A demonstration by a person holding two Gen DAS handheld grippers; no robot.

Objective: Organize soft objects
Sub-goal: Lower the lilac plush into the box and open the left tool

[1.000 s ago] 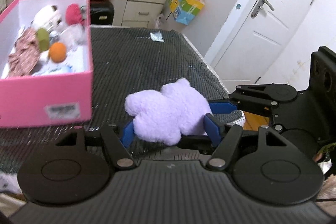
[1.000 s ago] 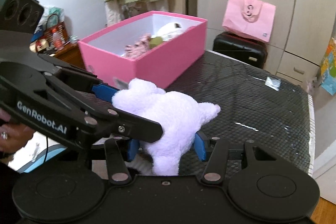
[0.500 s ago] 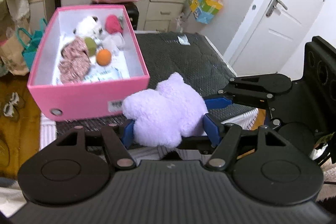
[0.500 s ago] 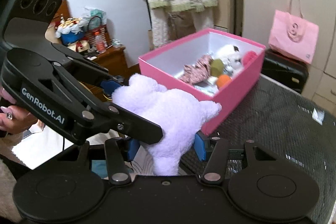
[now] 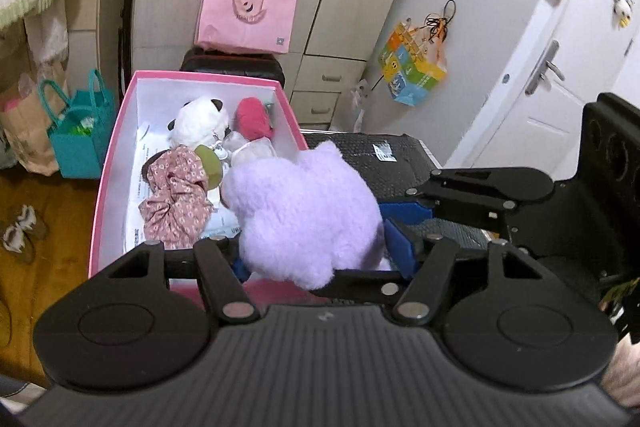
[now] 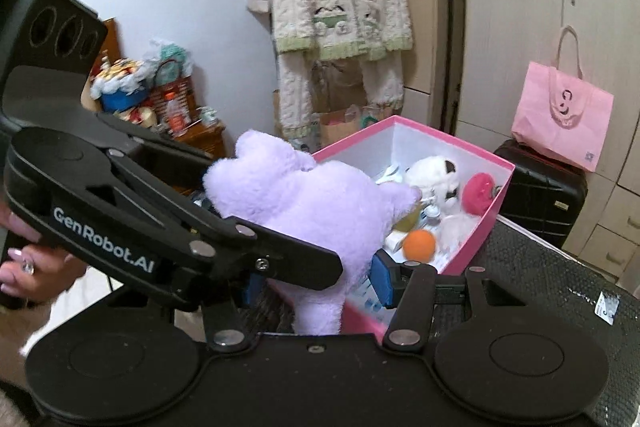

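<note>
Grippers, two: left gripper closing on one lilac plush, right gripper clamped on same plush from other side. Plush held above near end of one pink box. Inside box, counted: one white plush, one red plush, one floral cloth, one orange ball. One pink tote behind

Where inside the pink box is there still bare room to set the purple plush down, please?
Inside the pink box, the near-left floor is bare, bordered by the left wall and the floral cloth. The far half is crowded: white plush, red plush, orange ball. The purple plush hides the right side.
</note>
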